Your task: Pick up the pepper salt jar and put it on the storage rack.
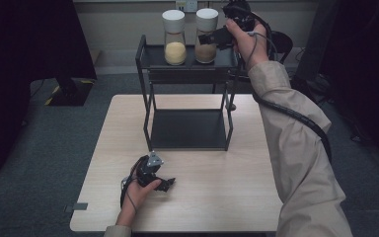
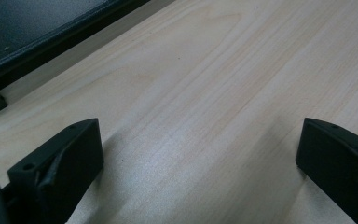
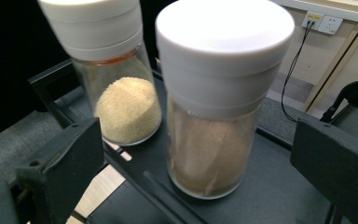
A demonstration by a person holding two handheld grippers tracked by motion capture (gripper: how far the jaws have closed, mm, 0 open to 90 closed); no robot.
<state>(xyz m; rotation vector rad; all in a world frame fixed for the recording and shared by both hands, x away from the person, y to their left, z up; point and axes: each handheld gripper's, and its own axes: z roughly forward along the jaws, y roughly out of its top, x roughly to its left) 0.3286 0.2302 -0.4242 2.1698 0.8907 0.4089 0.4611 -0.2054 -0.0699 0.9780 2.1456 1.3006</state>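
Right claw (image 1: 212,37), jaws spread wide, lines up on the brown-spice jar (image 3: 216,98) at the rack's (image 1: 143,54) top shelf, 12 o'clock; closing comes next, while the open left claw (image 1: 165,183) rests on the worktop (image 1: 217,197).

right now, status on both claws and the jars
Right claw open, around brown jar, not gripping. Left claw open, idle on table. Yellow jar close beside.
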